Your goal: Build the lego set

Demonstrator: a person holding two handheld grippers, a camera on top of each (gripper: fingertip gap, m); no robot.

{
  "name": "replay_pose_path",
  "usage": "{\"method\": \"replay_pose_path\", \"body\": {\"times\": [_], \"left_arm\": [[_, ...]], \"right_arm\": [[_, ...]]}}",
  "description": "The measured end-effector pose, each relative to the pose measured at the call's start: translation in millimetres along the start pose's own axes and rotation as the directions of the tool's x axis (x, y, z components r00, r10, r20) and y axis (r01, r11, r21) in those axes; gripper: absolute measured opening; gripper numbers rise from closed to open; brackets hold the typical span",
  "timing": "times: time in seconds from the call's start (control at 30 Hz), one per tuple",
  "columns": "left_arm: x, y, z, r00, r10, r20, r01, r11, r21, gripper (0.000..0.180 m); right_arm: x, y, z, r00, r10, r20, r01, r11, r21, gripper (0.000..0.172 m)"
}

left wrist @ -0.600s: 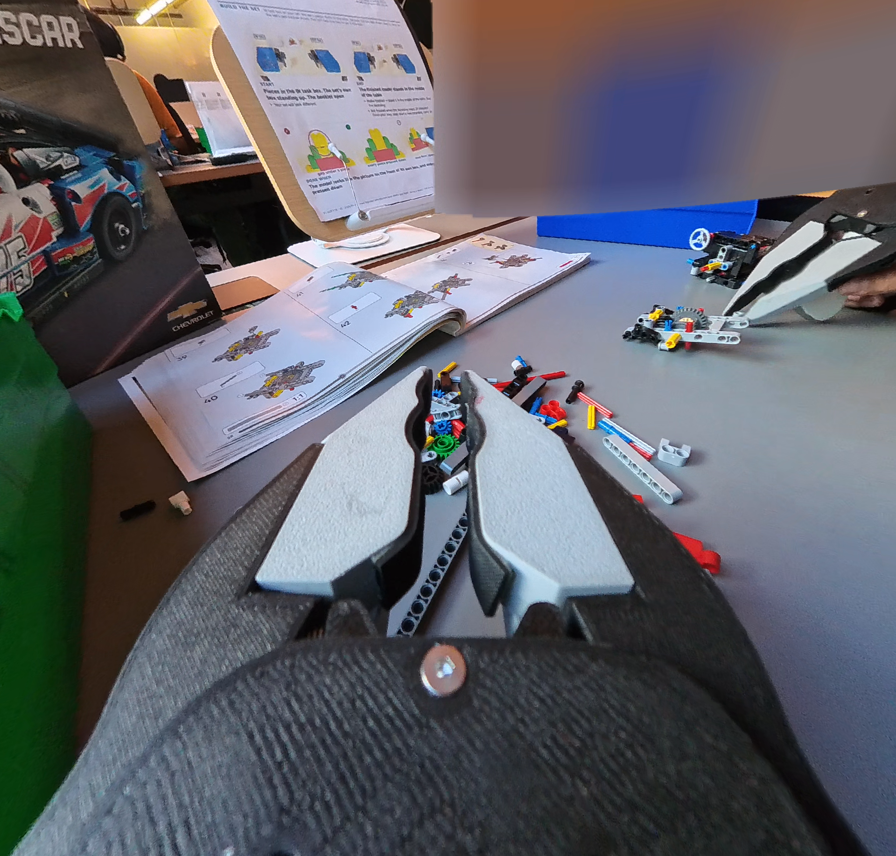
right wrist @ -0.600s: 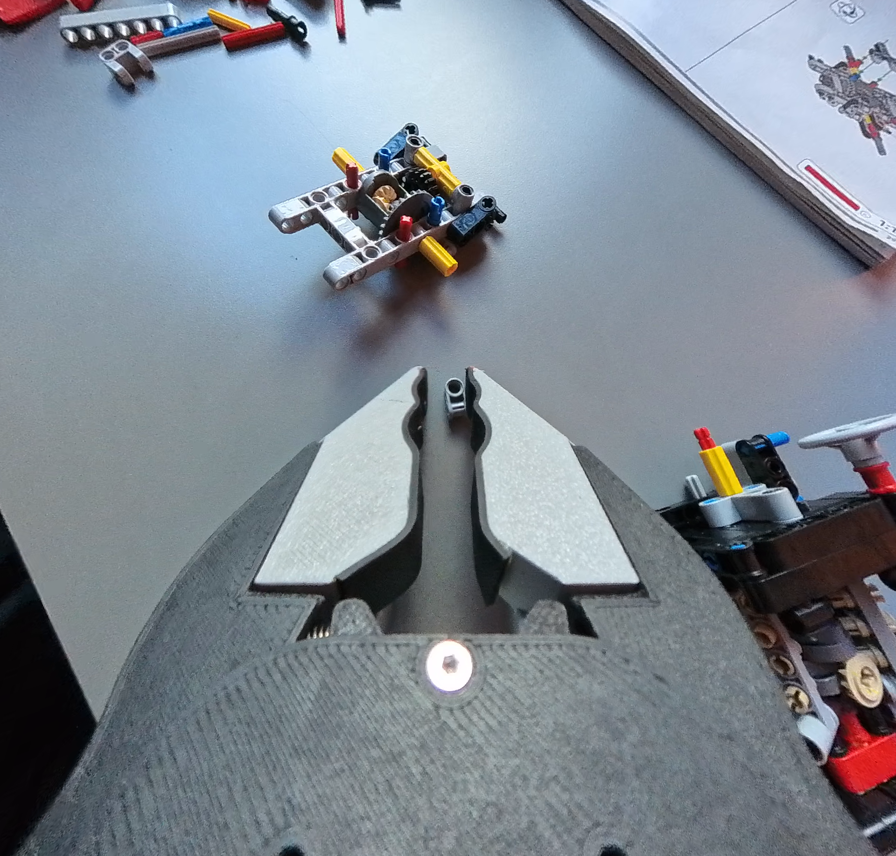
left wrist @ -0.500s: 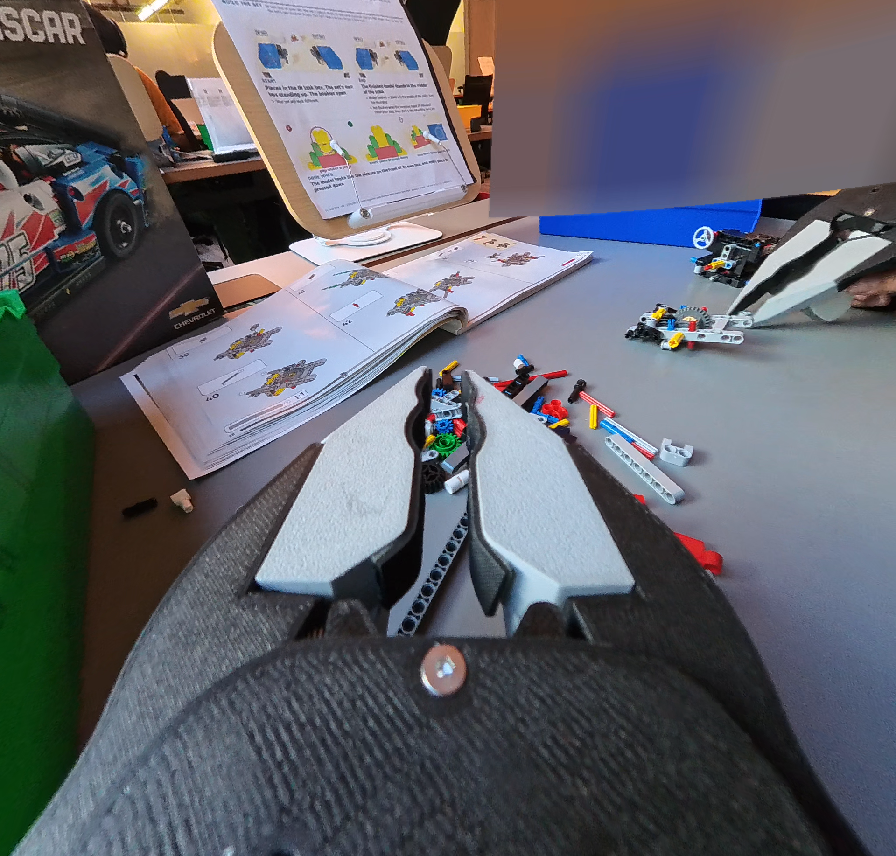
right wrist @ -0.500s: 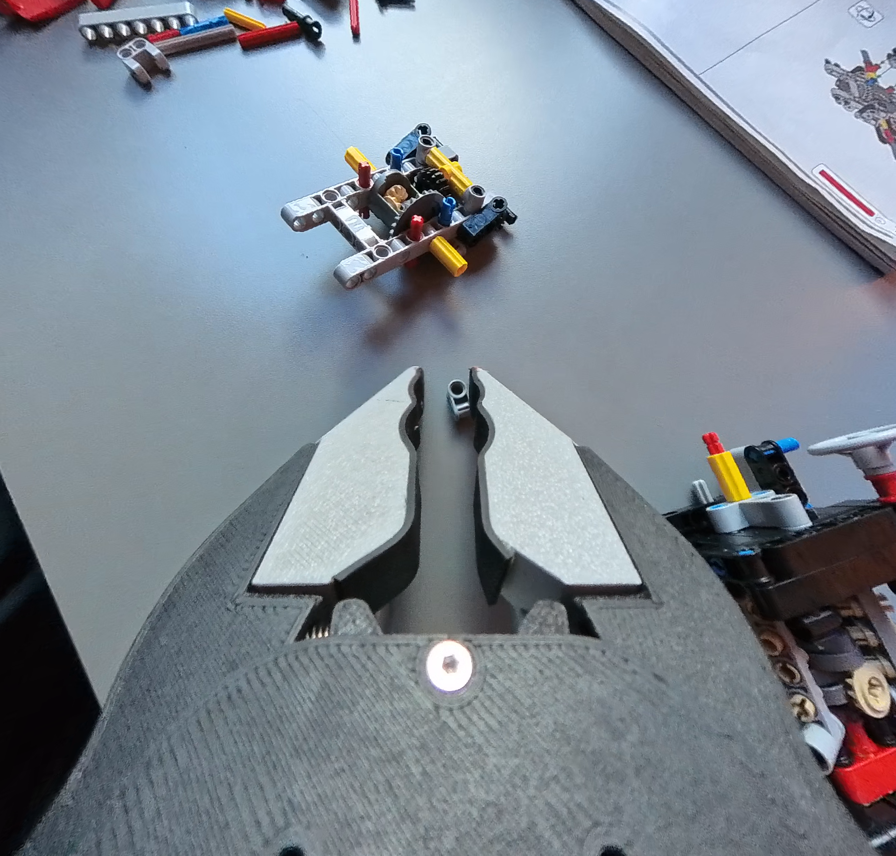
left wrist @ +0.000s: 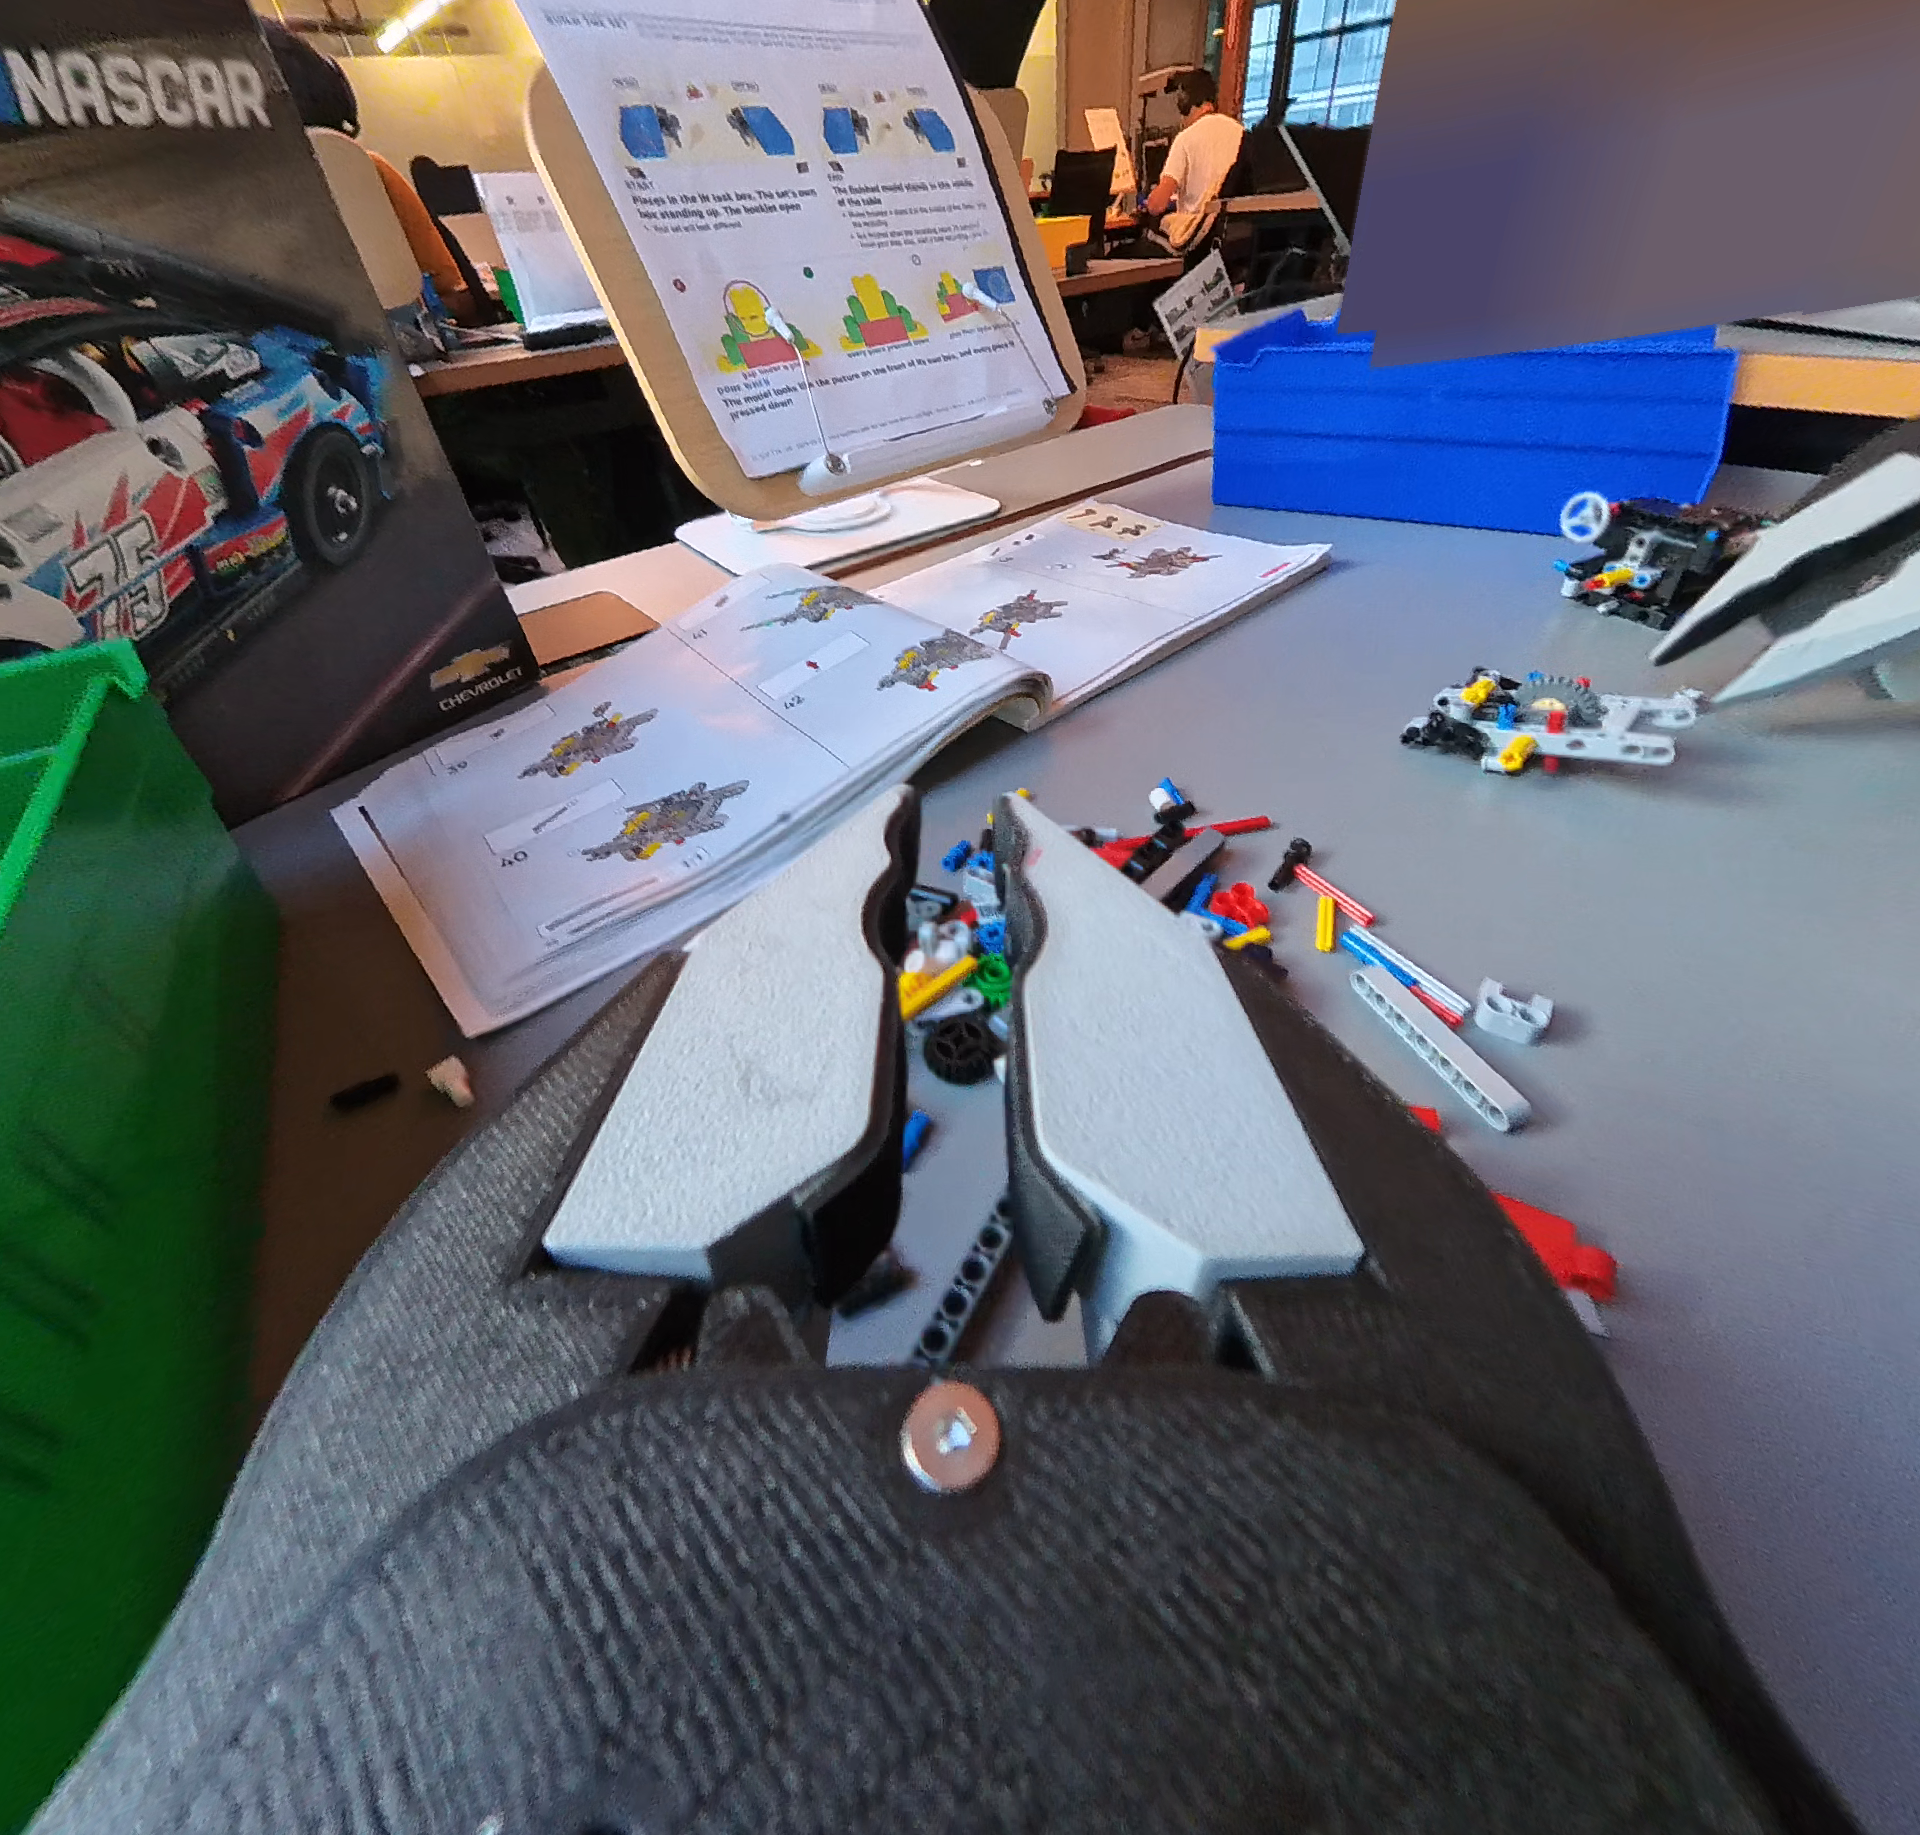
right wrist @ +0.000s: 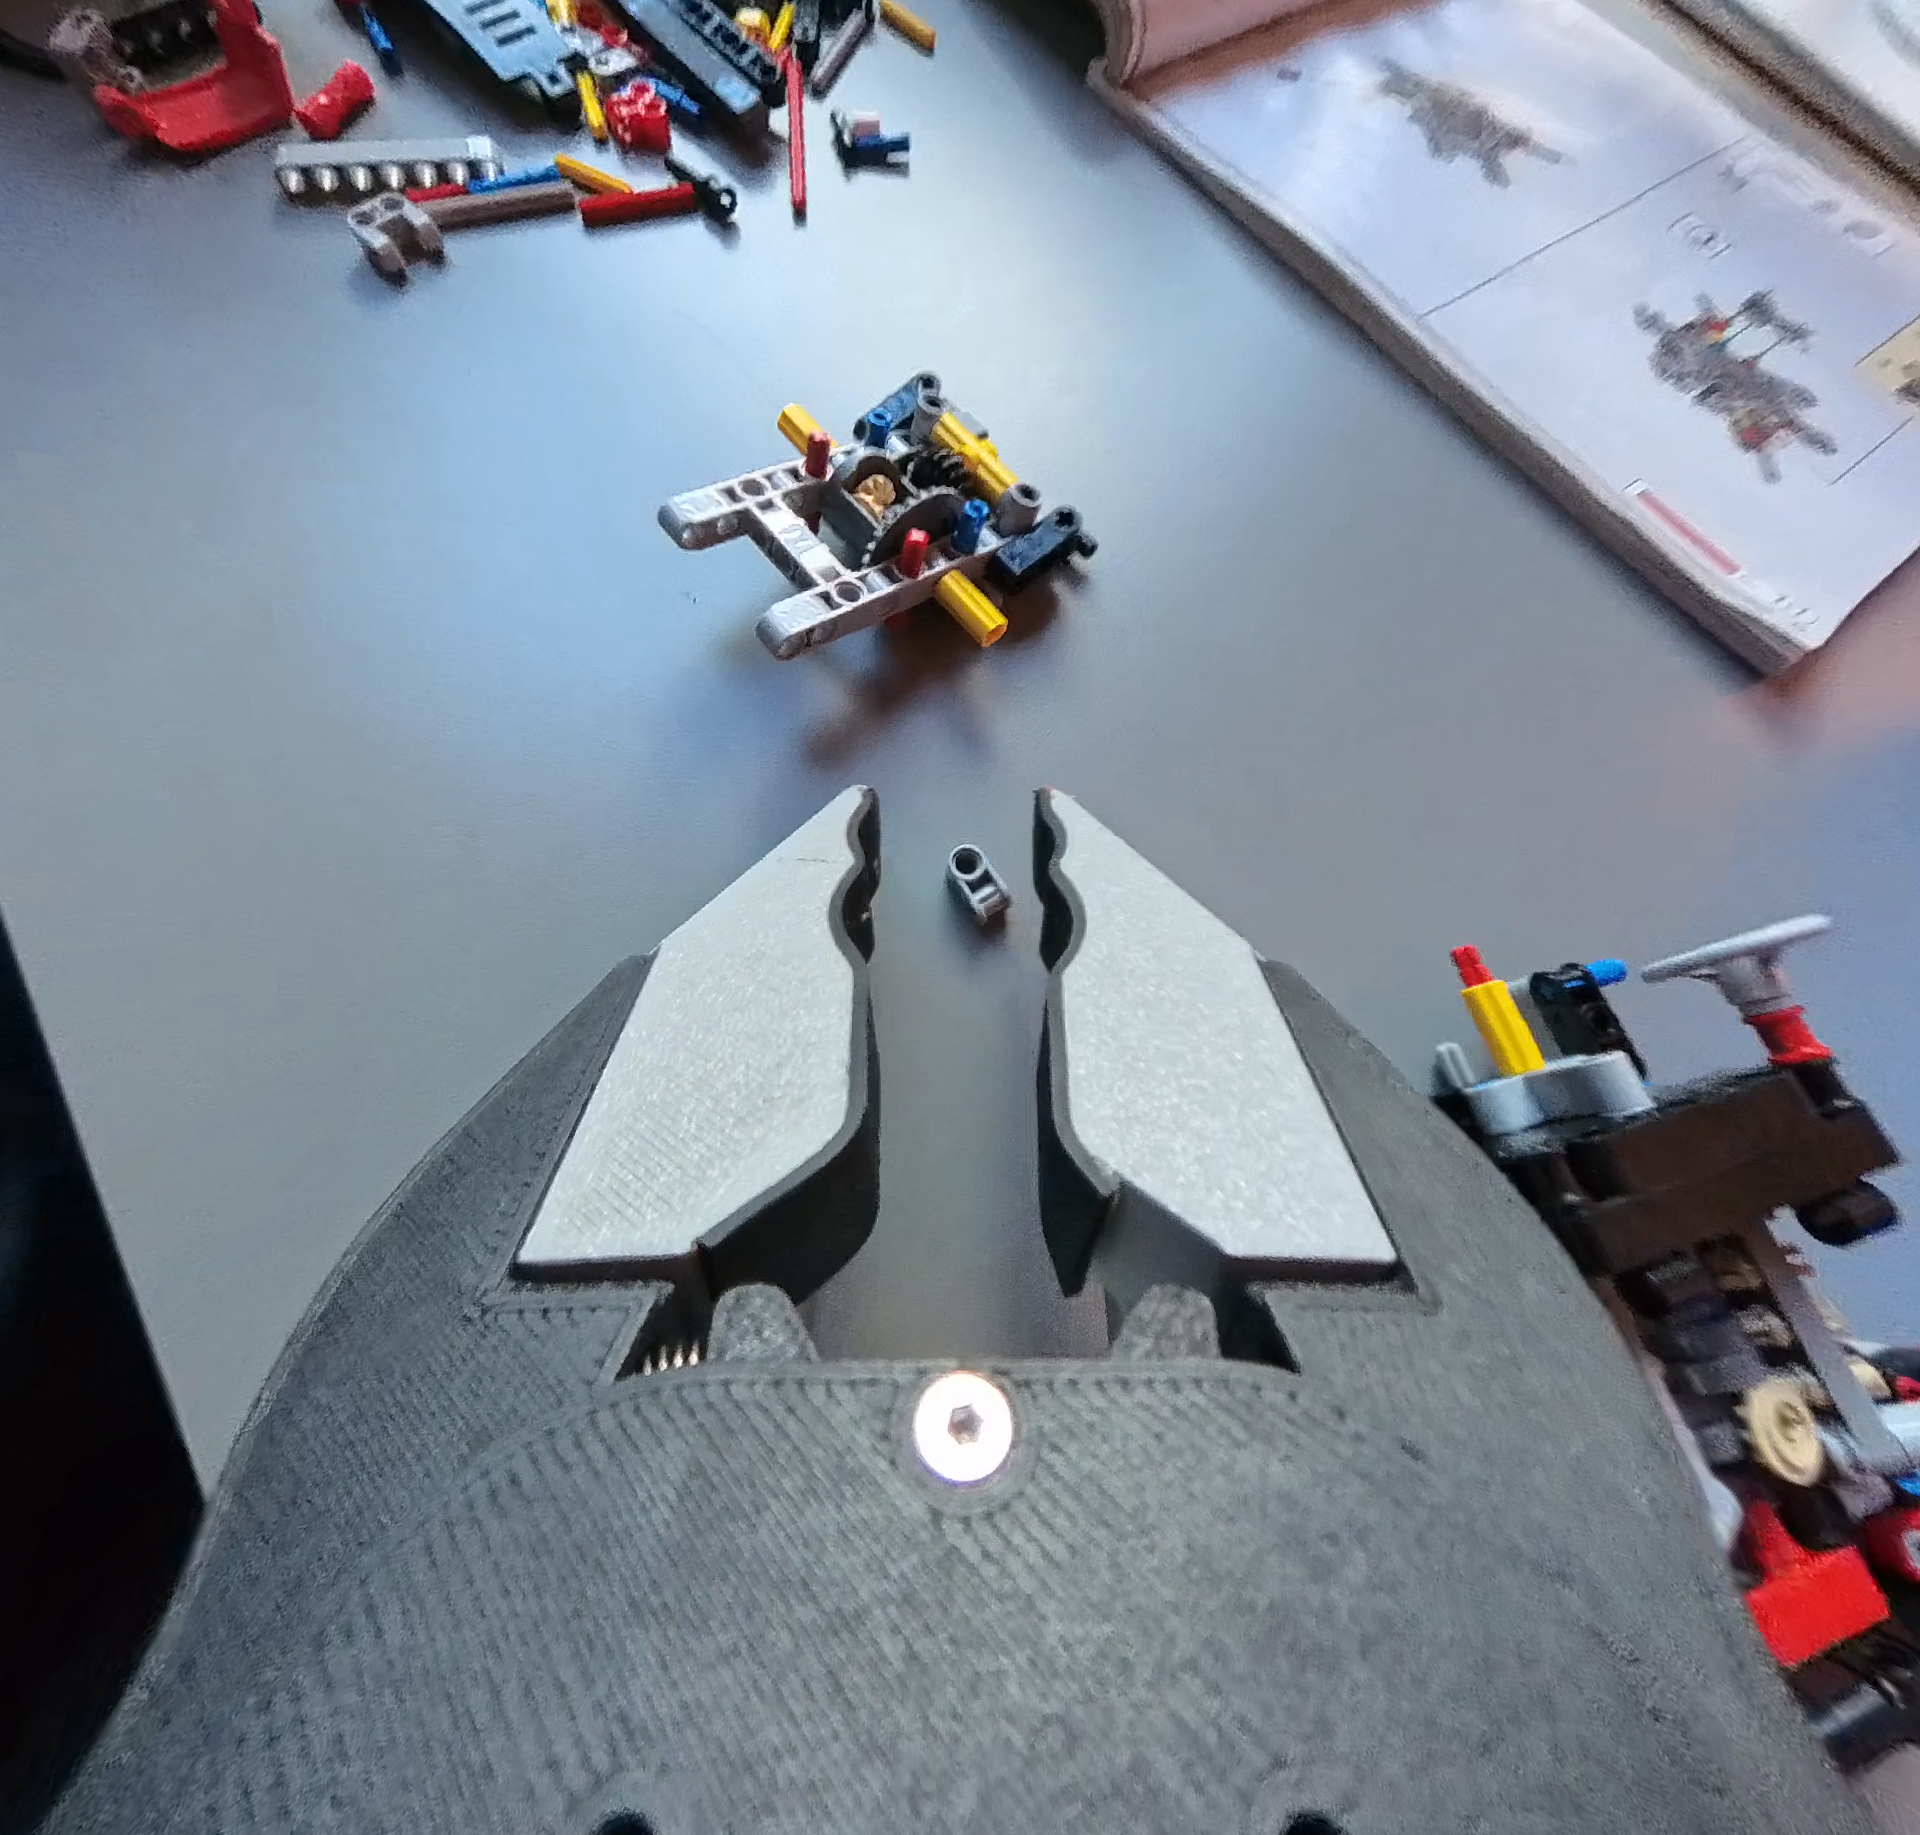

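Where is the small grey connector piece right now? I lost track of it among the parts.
In the right wrist view, the small grey connector lies on the table between the right gripper's open fingers, touching neither, just short of the grey-framed gear assembly.

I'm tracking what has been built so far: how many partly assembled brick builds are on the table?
2: a small grey-framed build ahead of the right gripper, and a larger black build at its right. The loose pile could hide more.

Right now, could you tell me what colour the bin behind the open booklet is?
Blue: the bin shows best in the left wrist view.
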State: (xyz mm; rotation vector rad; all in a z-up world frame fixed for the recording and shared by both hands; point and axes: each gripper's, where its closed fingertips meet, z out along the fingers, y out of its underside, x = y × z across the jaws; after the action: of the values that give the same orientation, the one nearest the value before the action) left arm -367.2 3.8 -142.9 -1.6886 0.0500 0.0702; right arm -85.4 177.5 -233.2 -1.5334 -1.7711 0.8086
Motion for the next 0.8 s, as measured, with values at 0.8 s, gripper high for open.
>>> {"method": "replay_pose_path", "body": {"times": [0.8], "left_arm": [[-96,95,124,0.985,-0.17,0.031,0.141,0.685,-0.714,0.074]], "right_arm": [[17,-13,-16,0.991,0.033,-0.132,-0.016,0.992,0.123,0.025]]}}
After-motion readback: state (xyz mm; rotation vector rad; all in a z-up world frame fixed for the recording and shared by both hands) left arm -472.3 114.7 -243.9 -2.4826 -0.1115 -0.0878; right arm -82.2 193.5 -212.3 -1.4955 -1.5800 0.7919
